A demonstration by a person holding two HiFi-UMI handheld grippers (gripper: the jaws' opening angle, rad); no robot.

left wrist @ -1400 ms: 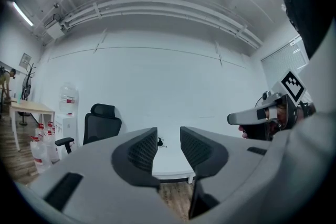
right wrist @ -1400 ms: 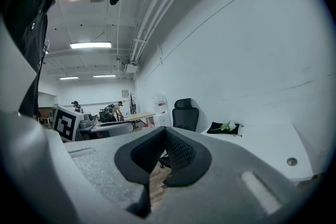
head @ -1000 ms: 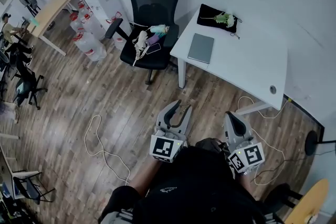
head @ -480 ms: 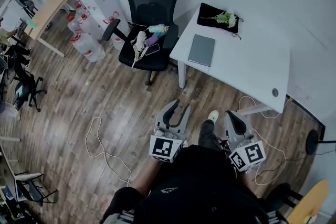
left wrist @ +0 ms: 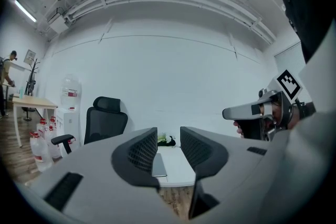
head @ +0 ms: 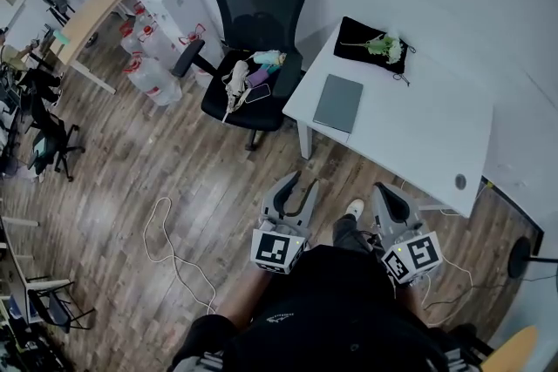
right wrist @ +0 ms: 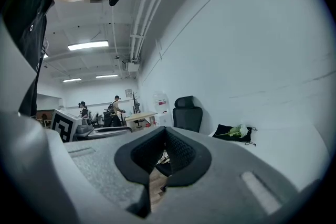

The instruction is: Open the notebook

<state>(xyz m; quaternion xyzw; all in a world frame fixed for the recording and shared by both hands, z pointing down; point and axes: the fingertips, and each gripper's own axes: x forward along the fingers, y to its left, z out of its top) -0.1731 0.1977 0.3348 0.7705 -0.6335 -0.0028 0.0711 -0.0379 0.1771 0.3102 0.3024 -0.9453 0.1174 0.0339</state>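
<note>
The notebook (head: 338,103) lies closed on the worktop (head: 418,135), well apart from my left tongs (head: 300,184), open and empty, and right tongs (head: 385,192), closed and empty. Likely light with a stiff, smooth cover: lift at the free edge

An office: white desk (head: 410,131), black swivel chair (head: 260,0), water jugs (head: 144,76).
</note>
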